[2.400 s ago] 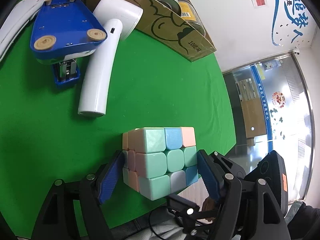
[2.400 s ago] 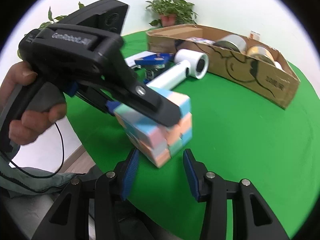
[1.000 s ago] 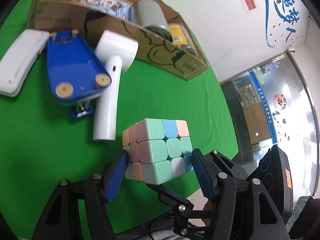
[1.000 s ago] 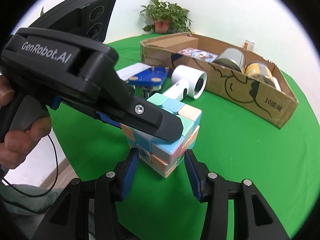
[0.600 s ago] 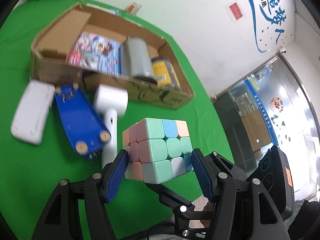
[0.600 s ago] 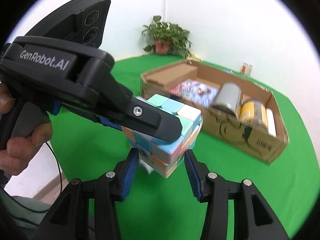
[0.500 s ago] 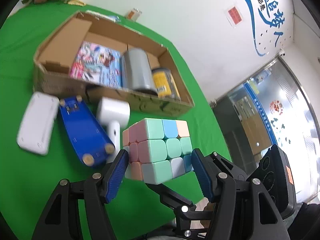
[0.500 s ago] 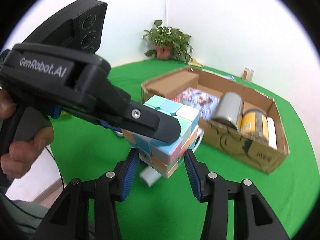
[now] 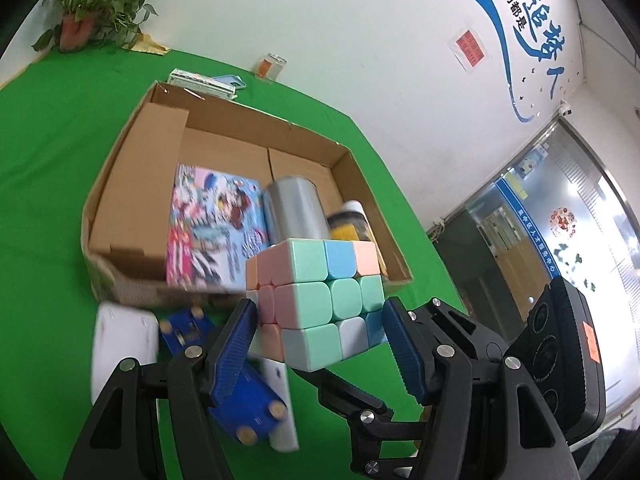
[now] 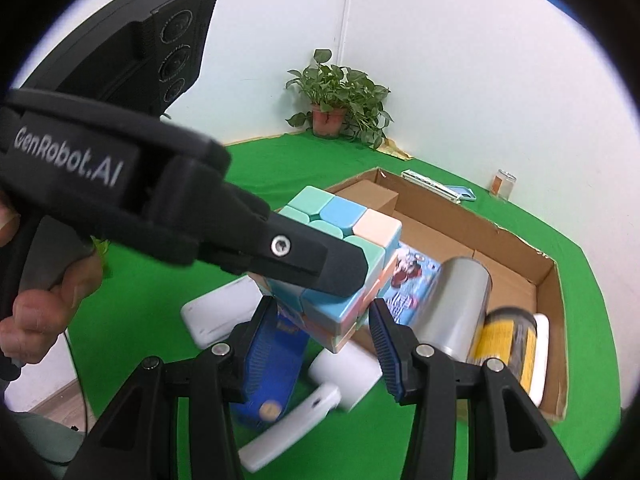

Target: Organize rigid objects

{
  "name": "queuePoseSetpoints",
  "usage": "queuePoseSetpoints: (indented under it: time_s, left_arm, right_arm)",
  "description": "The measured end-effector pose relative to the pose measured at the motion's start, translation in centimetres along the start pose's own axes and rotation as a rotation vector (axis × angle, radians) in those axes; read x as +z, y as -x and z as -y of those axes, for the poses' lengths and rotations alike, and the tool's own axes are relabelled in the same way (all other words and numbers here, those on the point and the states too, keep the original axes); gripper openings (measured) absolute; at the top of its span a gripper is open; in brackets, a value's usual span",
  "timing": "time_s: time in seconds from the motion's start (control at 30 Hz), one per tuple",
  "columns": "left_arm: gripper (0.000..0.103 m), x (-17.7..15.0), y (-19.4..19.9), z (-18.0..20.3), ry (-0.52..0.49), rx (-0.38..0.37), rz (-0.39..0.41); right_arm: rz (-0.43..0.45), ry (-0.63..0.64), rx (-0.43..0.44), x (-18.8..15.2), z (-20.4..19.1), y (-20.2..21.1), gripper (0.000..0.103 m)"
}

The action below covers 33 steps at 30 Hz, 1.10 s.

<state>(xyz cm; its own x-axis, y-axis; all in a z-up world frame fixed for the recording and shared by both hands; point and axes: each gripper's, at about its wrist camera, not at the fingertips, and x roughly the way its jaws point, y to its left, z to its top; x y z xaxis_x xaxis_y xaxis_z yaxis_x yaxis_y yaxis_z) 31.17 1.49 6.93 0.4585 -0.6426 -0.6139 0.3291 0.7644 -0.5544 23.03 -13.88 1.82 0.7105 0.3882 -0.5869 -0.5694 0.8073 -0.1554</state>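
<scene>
Left wrist view: pastel puzzle cube (image 9: 320,300) gripped between both grippers' jaws.

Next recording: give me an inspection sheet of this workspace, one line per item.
Surface: green cloth table.
Job's things: pastel puzzle cube held in the air; cardboard box holds a picture book, a grey can and a yellow jar.
Clutter: blue stapler, white hair dryer and white case outside the box.
Grippers: left gripper and right gripper both clamp the cube.
Cables: thin black cable below the hand.
Surroundings: potted plant, small glass jar, white walls.
</scene>
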Motion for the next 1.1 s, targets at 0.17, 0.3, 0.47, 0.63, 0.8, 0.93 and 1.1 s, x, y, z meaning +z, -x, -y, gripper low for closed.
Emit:
queuePoseSetpoints:
  time_s: [0.17,0.3,0.47,0.63,0.8,0.93,1.1]
  left_arm:
    - [0.062,2.8,-2.2,-2.3,-0.013,0.052,0.003]
    - [0.062,4.4,-4.4,-4.2,-0.014,0.069,-0.022]
    - [0.062,5.8,-7.0,-6.6,-0.008,0.094,-0.056]
    - [0.059,5.6,-9.2,-8.8,0.011,0.109,-0.109]
    - [0.051,4.6,-10.0,-10.5,0.045,0.091,-0.146]
    - [0.047,3.9,-9.2,-10.9,0.060,0.082,-0.132]
    - [0.047,3.5,-8.4,-10.8,0.066,0.076,-0.114]
  right_arm:
    - [-0.004,-0.027,0.052,1.5,1.9,-3.3,0.047]
    - [-0.041,-0.040,0.072,2.2,3.2,-6.4,0.047]
    - [-0.080,-0.091,0.134,2.9,4.6,-9.9,0.047]
    - [-0.154,-0.164,0.183,2.5,5.0,-12.7,0.047]
    - [-0.223,-0.177,0.193,1.4,4.4,-13.7,0.048]
    - [-0.208,-0.244,0.246,0.8,5.8,-12.8,0.049]
    - [-0.189,-0.229,0.295,1.1,5.5,-12.2,0.046]
